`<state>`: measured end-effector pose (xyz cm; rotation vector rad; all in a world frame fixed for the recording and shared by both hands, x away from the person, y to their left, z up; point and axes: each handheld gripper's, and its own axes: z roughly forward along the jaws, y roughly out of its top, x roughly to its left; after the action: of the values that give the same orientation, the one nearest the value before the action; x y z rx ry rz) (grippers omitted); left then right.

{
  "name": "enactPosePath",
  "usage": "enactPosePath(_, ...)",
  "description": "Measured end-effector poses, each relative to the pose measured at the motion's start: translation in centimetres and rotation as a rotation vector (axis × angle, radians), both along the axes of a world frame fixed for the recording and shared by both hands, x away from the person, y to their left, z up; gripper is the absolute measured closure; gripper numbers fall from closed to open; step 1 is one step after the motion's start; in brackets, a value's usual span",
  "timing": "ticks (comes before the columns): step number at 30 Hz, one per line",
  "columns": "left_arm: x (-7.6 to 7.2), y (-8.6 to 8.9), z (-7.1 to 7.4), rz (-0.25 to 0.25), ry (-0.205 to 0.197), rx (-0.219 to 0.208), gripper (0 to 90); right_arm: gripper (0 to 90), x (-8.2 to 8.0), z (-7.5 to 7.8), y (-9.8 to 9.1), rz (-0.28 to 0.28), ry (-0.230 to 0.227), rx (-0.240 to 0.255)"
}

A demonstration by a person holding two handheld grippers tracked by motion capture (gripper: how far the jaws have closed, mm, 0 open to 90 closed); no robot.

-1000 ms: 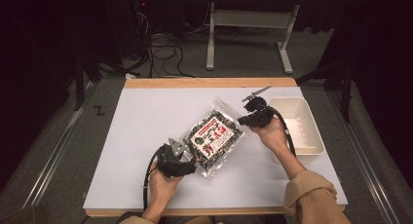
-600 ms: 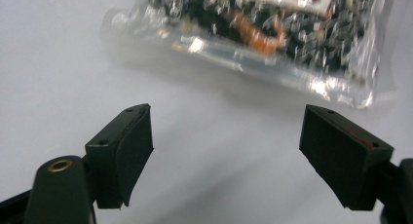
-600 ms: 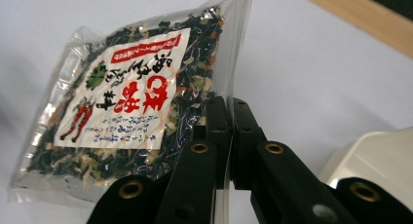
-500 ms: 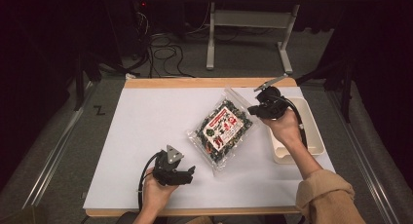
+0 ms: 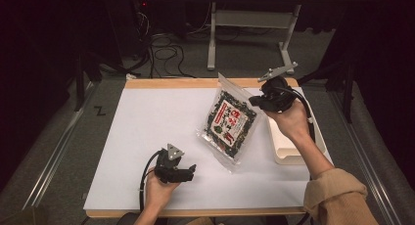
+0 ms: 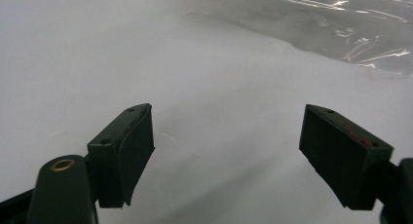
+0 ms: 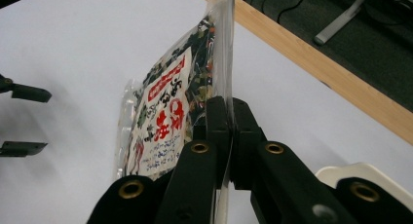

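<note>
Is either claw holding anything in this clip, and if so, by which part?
The right claw is shut on the snack bag, pinching its clear side edge. The left claw is open over the table, holding nothing.

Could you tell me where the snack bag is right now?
The snack bag hangs from the right gripper over the mat's right side, beside the white tray.
</note>
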<state>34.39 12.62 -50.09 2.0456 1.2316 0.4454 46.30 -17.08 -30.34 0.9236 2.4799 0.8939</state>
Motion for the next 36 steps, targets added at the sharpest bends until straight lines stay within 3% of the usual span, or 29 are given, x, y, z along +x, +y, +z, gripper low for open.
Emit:
enactPosePath(6,0.1,-0.2,0.0,0.003,-0.002,-0.001,21.1,90.0,-0.6,1.3,0.4,0.016,-0.022,-0.008)
enactPosePath(11,0.3,0.0,-0.1,0.012,0.002,-0.007,21.2,90.0,-1.5,2.8,1.5,0.064,-0.062,-0.034)
enactPosePath(18,0.2,-0.1,-0.1,0.006,-0.001,-0.006,21.2,90.0,-1.8,4.0,1.7,0.057,-0.093,-0.04)
enactPosePath(36,0.1,0.0,-0.2,0.001,0.004,-0.012,21.3,90.0,-1.7,6.9,-2.7,-0.036,-0.129,0.042)
